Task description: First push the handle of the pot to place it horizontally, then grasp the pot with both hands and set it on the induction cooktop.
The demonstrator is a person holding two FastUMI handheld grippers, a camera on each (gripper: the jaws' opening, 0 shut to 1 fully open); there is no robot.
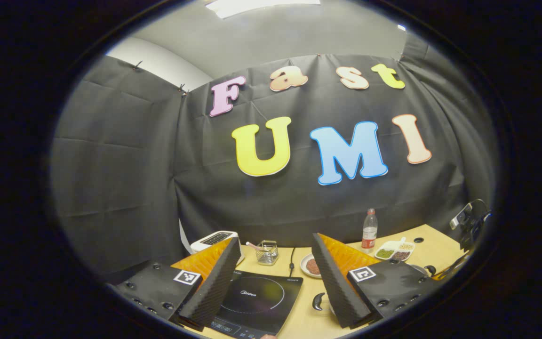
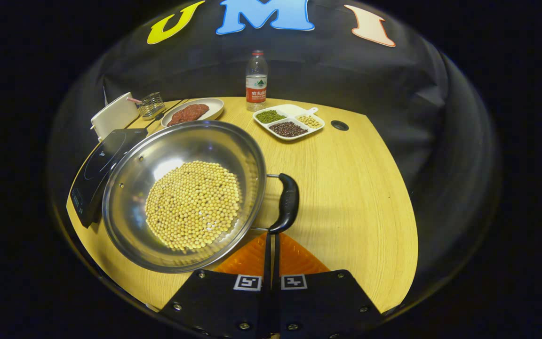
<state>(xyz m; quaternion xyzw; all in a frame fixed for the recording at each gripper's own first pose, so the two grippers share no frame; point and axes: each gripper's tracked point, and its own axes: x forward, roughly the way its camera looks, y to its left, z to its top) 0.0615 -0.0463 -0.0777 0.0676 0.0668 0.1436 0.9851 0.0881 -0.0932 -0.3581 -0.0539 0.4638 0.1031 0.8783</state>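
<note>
A steel pot [image 2: 158, 155] holding soybeans [image 2: 193, 205] sits on the wooden table, its left rim overlapping the black induction cooktop [image 2: 94, 165]. A black loop handle [image 2: 288, 202] sticks out on the pot's right side. My right gripper [image 2: 271, 235] is shut with nothing between its fingers, its tips right at the lower end of that handle. My left gripper [image 1: 275, 241] is open wide above the cooktop [image 1: 257, 301]. Another black pot handle [image 1: 319, 301] shows beside its right finger [image 1: 337, 278], which hides most of the pot.
At the back of the table stand a water bottle [image 2: 256, 82], a divided dish of beans [image 2: 287, 123], a plate of meat [image 2: 191, 113], a wire basket [image 2: 152, 104] and a white appliance [image 2: 113, 120]. A cable hole [image 2: 339, 125] is at the right. The table's edges curve close.
</note>
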